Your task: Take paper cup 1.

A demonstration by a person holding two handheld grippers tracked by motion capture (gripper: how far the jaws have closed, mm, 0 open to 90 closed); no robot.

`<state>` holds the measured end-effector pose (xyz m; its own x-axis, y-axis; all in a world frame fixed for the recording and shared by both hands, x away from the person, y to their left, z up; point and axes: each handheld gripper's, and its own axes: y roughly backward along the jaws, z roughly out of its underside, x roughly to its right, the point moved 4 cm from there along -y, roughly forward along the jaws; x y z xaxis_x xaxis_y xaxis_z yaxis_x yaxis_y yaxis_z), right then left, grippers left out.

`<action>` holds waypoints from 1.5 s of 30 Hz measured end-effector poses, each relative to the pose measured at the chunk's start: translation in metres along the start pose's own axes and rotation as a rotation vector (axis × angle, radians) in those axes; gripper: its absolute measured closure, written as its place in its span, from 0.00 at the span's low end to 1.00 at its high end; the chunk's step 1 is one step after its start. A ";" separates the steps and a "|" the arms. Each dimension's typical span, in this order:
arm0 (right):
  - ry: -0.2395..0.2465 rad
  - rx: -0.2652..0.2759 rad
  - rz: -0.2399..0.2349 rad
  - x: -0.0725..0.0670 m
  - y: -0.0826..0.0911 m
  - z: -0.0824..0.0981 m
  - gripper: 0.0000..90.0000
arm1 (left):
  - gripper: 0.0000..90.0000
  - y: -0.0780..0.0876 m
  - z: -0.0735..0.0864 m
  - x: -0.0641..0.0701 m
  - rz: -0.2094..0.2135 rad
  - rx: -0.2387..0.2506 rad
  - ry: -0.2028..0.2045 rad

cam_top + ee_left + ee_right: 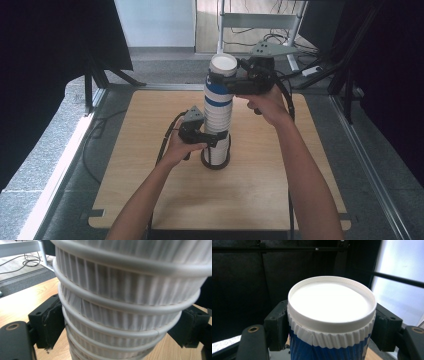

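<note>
While the left gripper point(214, 140) squeezed the stack point(218, 120) low, the right gripper point(227, 81) pinched its light, squashy top cup point(329, 315) under the rim.

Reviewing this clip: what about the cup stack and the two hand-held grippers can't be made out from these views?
- How many cups are in the cup stack: the rims are too small in the high view, and the left gripper view cuts the stack off.
- The black base ring: half hidden by the left hand-held gripper.
- Inside the top cup: the right hand-held gripper clamps it bottom-up.
</note>
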<state>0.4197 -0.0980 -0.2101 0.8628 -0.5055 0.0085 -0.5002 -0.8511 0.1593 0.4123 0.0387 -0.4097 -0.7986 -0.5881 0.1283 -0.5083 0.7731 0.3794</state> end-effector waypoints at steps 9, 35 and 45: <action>0.013 0.061 0.024 -0.004 0.017 -0.016 0.31 | 0.13 0.000 0.000 0.000 -0.003 0.000 -0.007; 0.047 0.108 0.041 -0.014 0.075 -0.017 0.31 | 0.13 -0.001 0.001 0.001 -0.006 0.012 -0.001; 0.042 0.103 0.044 -0.013 0.093 0.004 0.31 | 0.13 -0.001 0.001 0.001 -0.010 0.010 -0.002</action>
<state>0.3618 -0.1711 -0.1990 0.8412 -0.5380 0.0547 -0.5405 -0.8395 0.0551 0.4117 0.0379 -0.4103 -0.7940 -0.5954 0.1229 -0.5194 0.7694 0.3719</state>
